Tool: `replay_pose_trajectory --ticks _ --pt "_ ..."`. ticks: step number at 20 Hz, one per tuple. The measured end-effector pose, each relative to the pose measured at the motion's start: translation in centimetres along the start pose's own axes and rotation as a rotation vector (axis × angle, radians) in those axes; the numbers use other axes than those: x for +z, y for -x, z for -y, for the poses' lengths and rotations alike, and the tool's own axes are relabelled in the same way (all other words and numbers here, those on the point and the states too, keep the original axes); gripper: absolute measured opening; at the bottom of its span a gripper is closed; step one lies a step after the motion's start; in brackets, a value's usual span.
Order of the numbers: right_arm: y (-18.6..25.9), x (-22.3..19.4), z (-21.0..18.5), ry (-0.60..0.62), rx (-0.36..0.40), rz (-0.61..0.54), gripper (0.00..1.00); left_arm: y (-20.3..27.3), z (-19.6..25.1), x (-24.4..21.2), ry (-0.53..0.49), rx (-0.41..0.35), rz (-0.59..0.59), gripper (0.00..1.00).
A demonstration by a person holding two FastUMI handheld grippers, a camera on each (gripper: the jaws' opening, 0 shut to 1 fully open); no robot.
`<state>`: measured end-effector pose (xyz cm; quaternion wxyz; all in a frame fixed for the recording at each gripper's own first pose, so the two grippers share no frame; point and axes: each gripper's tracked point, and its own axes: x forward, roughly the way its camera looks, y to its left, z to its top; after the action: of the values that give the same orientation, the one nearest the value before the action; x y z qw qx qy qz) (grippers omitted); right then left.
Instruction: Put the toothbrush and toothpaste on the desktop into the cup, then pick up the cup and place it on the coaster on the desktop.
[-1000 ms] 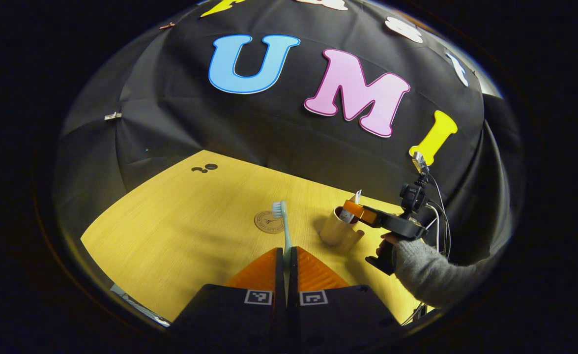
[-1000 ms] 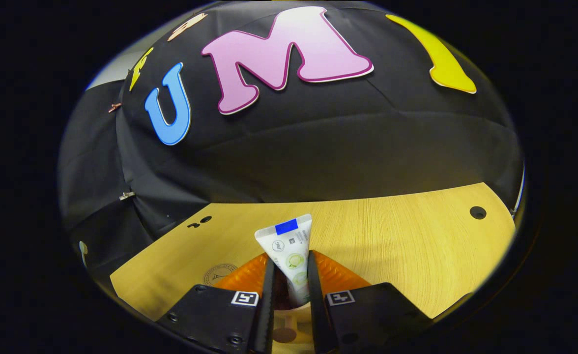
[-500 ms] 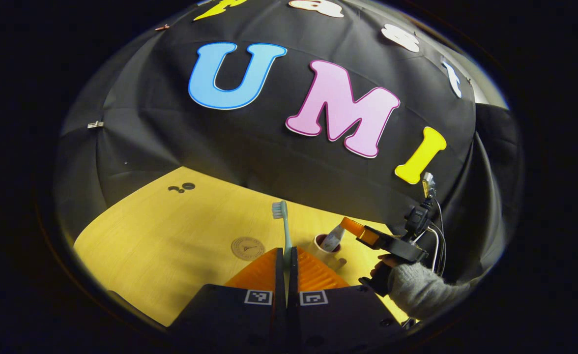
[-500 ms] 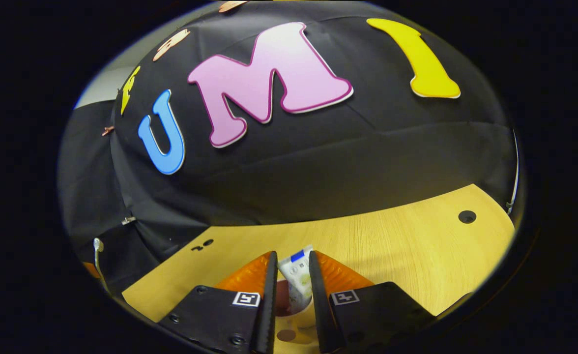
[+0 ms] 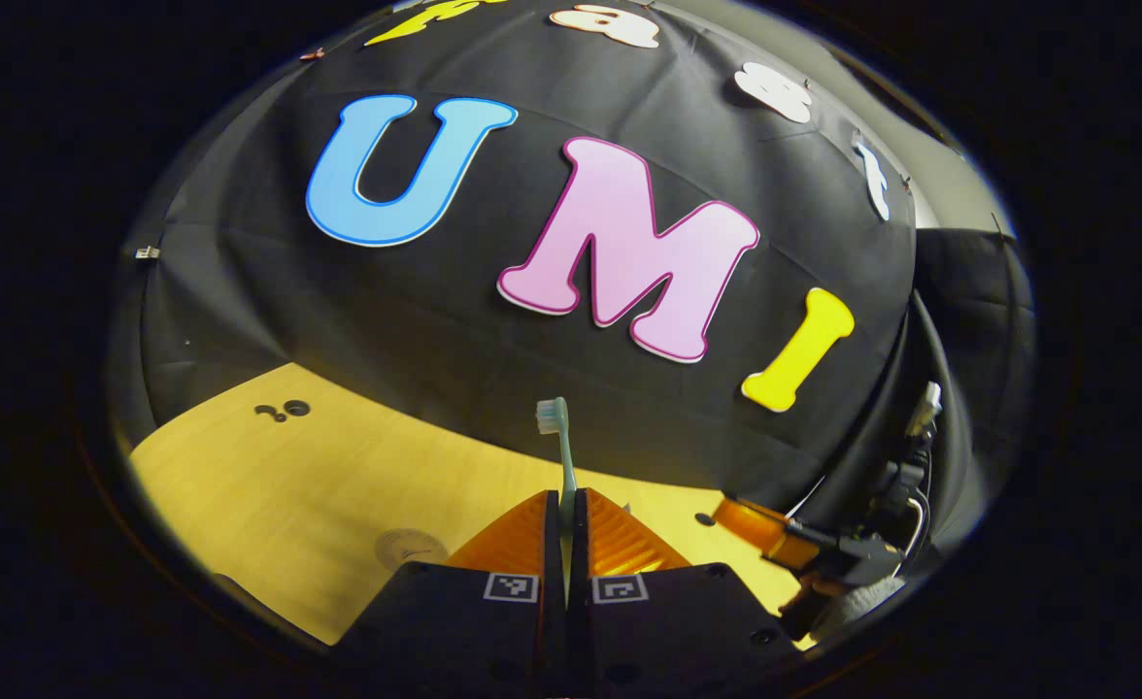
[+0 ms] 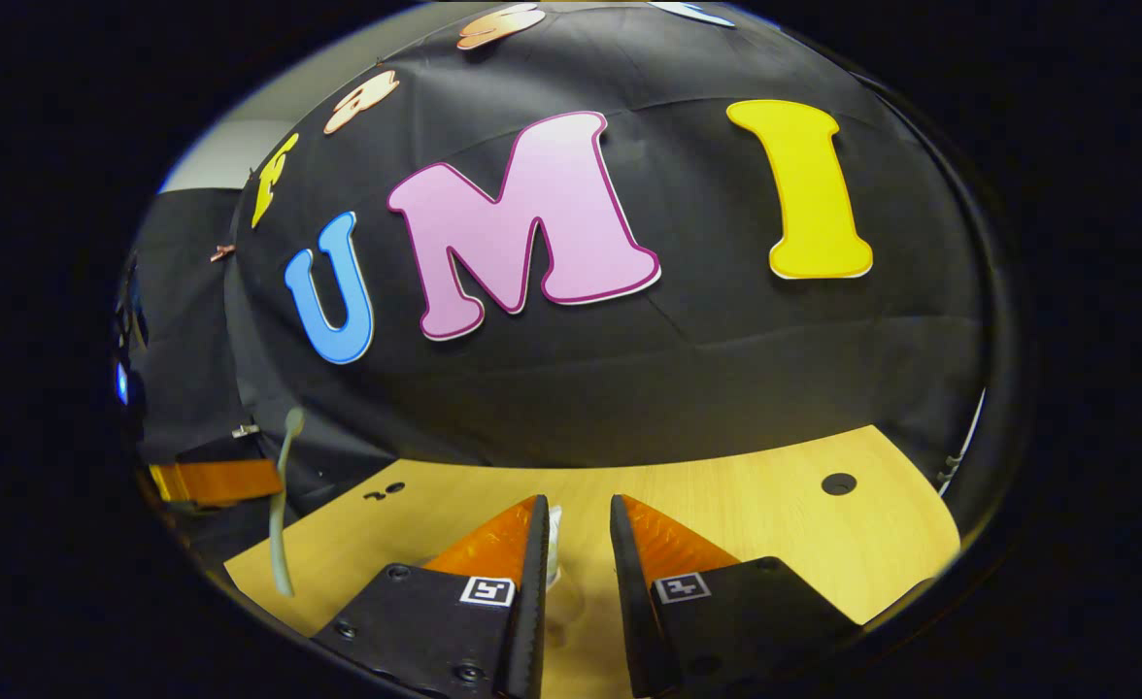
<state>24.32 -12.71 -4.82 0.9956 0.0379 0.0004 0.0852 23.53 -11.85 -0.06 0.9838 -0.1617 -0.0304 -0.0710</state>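
Now our left gripper (image 5: 566, 505) clamps the toothbrush (image 5: 559, 447), bristles up at frame centre. Our right gripper (image 6: 576, 524) stands narrowly parted, the toothpaste (image 6: 554, 529) peeking between, low centre. We risk missing the cup, hidden below, and dropping the brush onto the surface (image 5: 338, 476).

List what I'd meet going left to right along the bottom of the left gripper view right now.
Holes in the desktop → coaster → toothbrush, upright in the left gripper → small hole → right gripper.
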Motion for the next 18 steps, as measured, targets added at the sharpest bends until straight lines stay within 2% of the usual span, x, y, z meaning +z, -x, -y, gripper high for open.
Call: replay_pose_trajectory --ticks 3,7,13,18 --pt "3.2 -2.8 0.7 0.001 -0.023 -0.061 0.37 -2.7 1.6 0.8 0.018 -0.038 0.065 0.06" --pt "6.9 -7.1 0.4 -0.048 -0.035 -0.149 0.37 -6.2 2.5 0.8 0.021 -0.051 0.130 0.06" --pt "10.3 -10.4 1.0 -0.080 -0.069 -0.216 0.37 -10.9 1.7 -1.5 -0.015 -0.024 0.190 0.06" --pt "12.2 -11.7 3.0 -0.073 -0.120 -0.238 0.37 -13.7 0.6 -5.0 -0.099 0.012 0.198 0.06"
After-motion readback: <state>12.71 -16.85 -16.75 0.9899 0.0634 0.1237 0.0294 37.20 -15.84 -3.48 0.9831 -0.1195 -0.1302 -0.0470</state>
